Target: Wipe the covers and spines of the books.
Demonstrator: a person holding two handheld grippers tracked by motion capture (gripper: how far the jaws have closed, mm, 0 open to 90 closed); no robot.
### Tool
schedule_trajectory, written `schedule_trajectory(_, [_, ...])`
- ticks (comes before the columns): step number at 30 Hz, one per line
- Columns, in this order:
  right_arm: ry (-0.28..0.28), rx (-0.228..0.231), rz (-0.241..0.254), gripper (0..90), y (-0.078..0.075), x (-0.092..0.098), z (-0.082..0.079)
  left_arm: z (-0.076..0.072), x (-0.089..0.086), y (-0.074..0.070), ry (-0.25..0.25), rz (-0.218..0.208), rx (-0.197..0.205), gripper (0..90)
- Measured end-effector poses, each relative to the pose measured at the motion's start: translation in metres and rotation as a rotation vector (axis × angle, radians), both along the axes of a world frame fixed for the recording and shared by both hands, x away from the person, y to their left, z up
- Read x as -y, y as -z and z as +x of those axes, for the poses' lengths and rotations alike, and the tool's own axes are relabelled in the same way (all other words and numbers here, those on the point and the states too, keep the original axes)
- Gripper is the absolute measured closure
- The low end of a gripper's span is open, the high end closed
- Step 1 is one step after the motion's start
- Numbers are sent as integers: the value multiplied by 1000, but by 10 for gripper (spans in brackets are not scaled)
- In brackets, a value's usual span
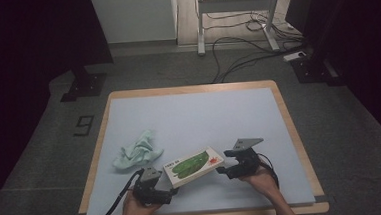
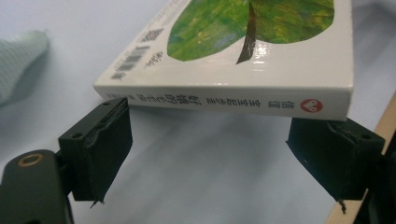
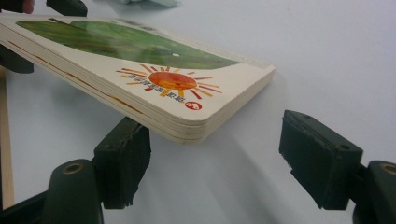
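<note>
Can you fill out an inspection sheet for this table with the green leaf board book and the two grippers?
Surface: pale blue foam mat on a wooden-edged table.
Job's things: white board book with a green leaf and orange sun cover, near the front edge; in both gripper views its near end looks raised off the mat.
Clutter: crumpled pale green cloth to the book's left, apart from it.
Grippers: left gripper at the book's spine end, jaws apart, spine above them; right gripper at the book's sun corner, jaws apart, not clamping.
Cables: black cable trailing from the left gripper; loose cables on the floor behind.
Surroundings: grey carpet, white desk frame, dark stands either side.
</note>
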State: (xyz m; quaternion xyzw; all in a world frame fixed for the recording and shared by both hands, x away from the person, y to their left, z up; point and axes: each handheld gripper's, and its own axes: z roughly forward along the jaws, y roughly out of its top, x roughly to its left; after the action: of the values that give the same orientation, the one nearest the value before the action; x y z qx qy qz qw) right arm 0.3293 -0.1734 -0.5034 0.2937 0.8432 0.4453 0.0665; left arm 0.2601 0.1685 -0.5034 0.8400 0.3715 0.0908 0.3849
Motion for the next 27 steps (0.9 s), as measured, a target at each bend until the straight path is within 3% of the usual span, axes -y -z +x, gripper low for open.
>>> schedule_trajectory(8, [-8, 8, -39, 252, 10, 3, -12, -11, 7, 7, 25, -33, -9, 142])
schedule_trajectory(17, [-11, -17, -42, 254, 26, 4, -18, -15, 14, 17, 35, 60, 14, 140])
schedule_trajectory(20, [-21, -9, -50, 245, 29, 4, -20, -14, 16, 21, 22, 127, 32, 153])
schedule_trajectory(22, [-27, -24, -29, 252, 29, 5, -21, -15, 14, 21, 24, 110, 50, 181])
schedule_trajectory(27, [-20, 15, -65, 311, 29, 1, -24, -12, 10, 16, 52, 77, 45, 262])
